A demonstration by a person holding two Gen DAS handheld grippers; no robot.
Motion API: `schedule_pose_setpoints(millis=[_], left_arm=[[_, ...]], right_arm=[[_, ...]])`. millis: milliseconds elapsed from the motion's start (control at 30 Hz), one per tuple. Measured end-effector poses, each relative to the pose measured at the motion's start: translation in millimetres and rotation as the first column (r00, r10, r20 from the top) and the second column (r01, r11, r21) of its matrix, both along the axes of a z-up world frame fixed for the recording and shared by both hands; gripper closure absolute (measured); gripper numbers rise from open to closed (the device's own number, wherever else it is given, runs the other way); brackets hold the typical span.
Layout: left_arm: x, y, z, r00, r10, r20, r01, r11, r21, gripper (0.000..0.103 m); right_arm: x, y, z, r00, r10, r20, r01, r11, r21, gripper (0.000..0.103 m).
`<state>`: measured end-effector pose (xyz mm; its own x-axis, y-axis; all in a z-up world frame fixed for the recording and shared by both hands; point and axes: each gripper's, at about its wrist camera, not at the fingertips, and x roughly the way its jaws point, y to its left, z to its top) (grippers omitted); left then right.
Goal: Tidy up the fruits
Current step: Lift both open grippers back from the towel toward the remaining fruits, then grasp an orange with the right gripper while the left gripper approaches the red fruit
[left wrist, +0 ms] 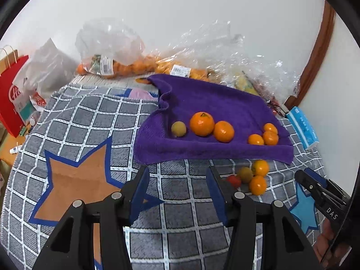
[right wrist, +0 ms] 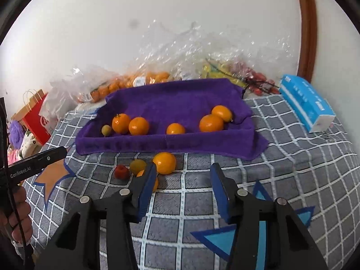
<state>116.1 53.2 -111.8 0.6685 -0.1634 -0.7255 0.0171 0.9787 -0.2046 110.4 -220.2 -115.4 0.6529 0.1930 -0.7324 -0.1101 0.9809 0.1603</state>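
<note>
Fruits lay in two groups on a grey checked blanket (left wrist: 94,121) with orange and blue stars, spread beneath a plain white wall (left wrist: 180,11) with a brown curved frame (left wrist: 319,51) at its right. On the raised purple towel (left wrist: 213,103) sat a small greenish-yellow fruit (left wrist: 178,129), then two mandarins (left wrist: 201,123) side by side, and further right three smaller mandarins (left wrist: 263,136) clustered together. Just in front of the towel, on the blanket, lay a loose group (right wrist: 144,168) — a small red fruit, a greenish one and two oranges, close together.

At the far left stood a red paper bag (left wrist: 11,99) with white lettering too cut off to read. Along the wall lay clear plastic bags of mandarins (left wrist: 112,65) with printed labels, unreadable at this size. At the right lay a blue tissue pack (right wrist: 306,105), its writing blurred.

The left gripper (left wrist: 177,184) hovered over the blanket in front of the towel, its blue-padded fingers spread wide and holding nothing; the right wrist view showed "GenRobot.AI" on its side. The right gripper (right wrist: 183,182) was likewise spread and empty — its left finger (right wrist: 147,189) overlapped one orange of the loose group in view, and contact could not be judged. Its body read "DAS" in the left wrist view.
</note>
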Motion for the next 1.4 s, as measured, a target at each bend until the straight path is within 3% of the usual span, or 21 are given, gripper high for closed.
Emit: schedule_pose_setpoints(millis=[233, 433, 733, 867, 1100, 1400], left_arm=[[14, 2, -14, 1.0, -0.006, -0.028, 0.007, 0.999, 0.034, 0.053], [19, 7, -22, 0.999, -0.016, -0.05, 0.017, 1.0, 0.017, 0.052], [18, 10, -25, 0.998, -0.027, -0.062, 0.028, 1.0, 0.01, 0.052], [16, 11, -27, 0.997, -0.023, -0.073, 0.024, 1.0, 0.013, 0.052], [7, 4, -15, 0.998, -0.033, -0.06, 0.035, 0.999, 0.037, 0.052], [-1, -43, -23, 0.986, -0.152, -0.074, 0.154, 0.988, 0.023, 0.052]], right_arm=[[29, 21, -23, 0.998, 0.046, -0.042, -0.047, 0.998, -0.034, 0.059], [46, 27, -40, 0.994, 0.054, -0.092, -0.057, 0.998, -0.024, 0.061], [60, 34, -50, 0.988, 0.082, -0.13, -0.082, 0.997, 0.005, 0.061], [64, 34, -51, 0.986, 0.089, -0.14, -0.087, 0.996, 0.019, 0.067], [49, 11, -36, 0.993, 0.047, -0.104, -0.04, 0.997, 0.066, 0.067], [13, -31, -34, 0.997, -0.014, -0.077, 0.014, 1.0, -0.007, 0.067]])
